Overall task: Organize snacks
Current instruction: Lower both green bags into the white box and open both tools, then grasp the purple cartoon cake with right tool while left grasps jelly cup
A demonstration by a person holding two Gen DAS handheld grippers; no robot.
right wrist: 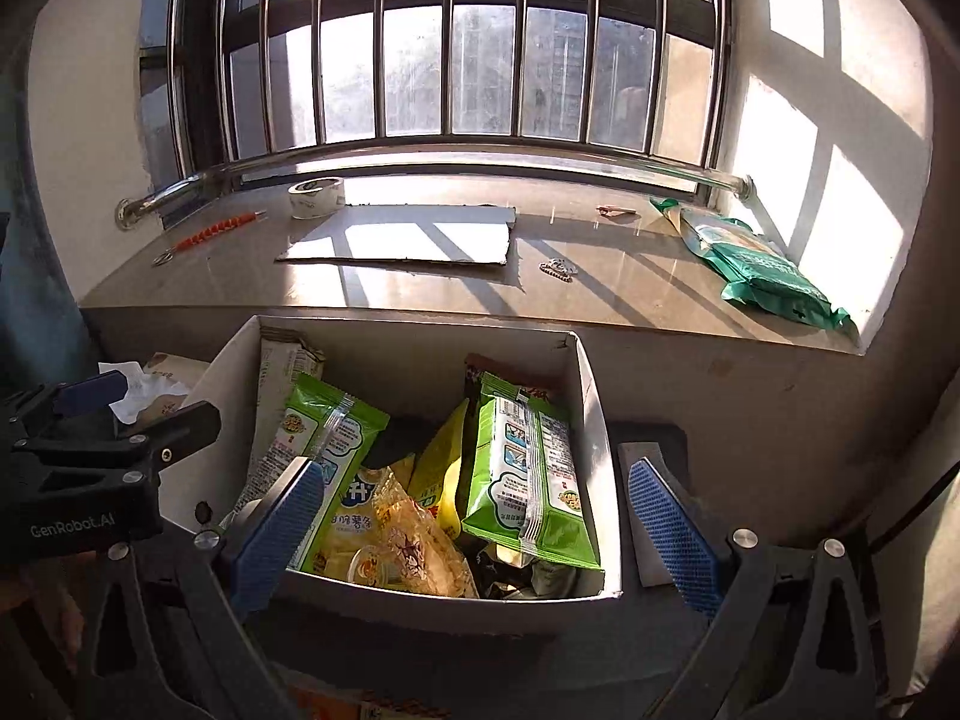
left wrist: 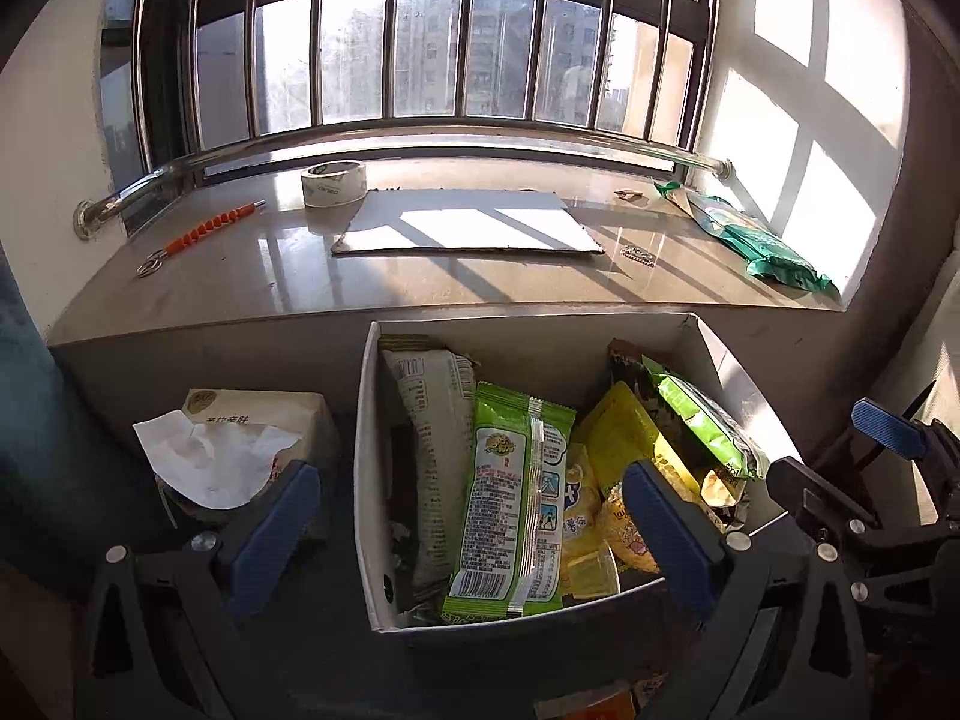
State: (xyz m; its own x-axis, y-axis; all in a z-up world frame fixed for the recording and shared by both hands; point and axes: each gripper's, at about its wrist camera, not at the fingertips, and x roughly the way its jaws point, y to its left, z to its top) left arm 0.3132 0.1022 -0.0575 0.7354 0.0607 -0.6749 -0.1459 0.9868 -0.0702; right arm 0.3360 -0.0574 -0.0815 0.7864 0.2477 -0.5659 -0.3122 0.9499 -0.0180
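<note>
A white cardboard box (left wrist: 366,468) (right wrist: 606,468) stands below the window ledge, filled with several snack packets: a light green packet (left wrist: 516,498) (right wrist: 528,480), yellow packets (left wrist: 618,444) (right wrist: 444,462), a pale tall packet (left wrist: 432,420). A dark green snack bag (left wrist: 750,234) (right wrist: 762,264) lies on the ledge at far right. My left gripper (left wrist: 474,516) is open, hovering over the box's near left. My right gripper (right wrist: 474,516) is open over the box's near edge. Both are empty.
The stone ledge (right wrist: 420,294) holds a flat cardboard sheet (left wrist: 468,228) (right wrist: 408,234), a tape roll (left wrist: 333,183) (right wrist: 315,197), an orange-beaded tool (left wrist: 210,228) and a small metal chain (right wrist: 558,269). A tissue pack (left wrist: 240,450) stands left of the box. Barred window behind.
</note>
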